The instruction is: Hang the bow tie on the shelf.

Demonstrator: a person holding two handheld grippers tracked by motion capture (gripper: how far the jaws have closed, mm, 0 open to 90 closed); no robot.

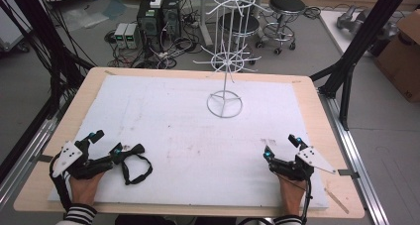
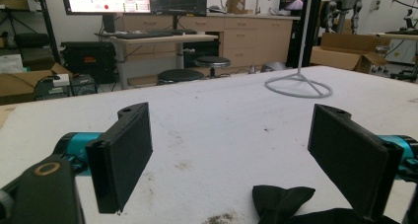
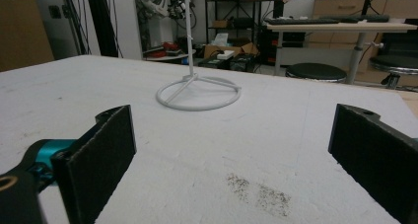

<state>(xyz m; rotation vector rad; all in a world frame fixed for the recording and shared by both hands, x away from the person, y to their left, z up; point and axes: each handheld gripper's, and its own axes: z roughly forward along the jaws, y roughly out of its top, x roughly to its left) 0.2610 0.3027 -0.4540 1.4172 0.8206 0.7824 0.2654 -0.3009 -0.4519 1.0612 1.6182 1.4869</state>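
A: On the near-left mat: left gripper [image 1: 105, 146] jaws spread wide, nothing between the pads. Black bow tie [image 1: 132, 161] lies flat just beside its right jaw, touching or nearly.

B: Handling?

A: Soft fabric, light, floppy strap loop. I'd pinch the knot at the middle [image 2: 281, 200]; the strap would just drape.

B: Containers?

A: None. White wire rack [image 1: 225, 61] stands mid-table, arms bare.

B: Right side?

A: Right gripper [image 1: 281, 146] wide apart too, empty, over bare mat [image 3: 246, 150].
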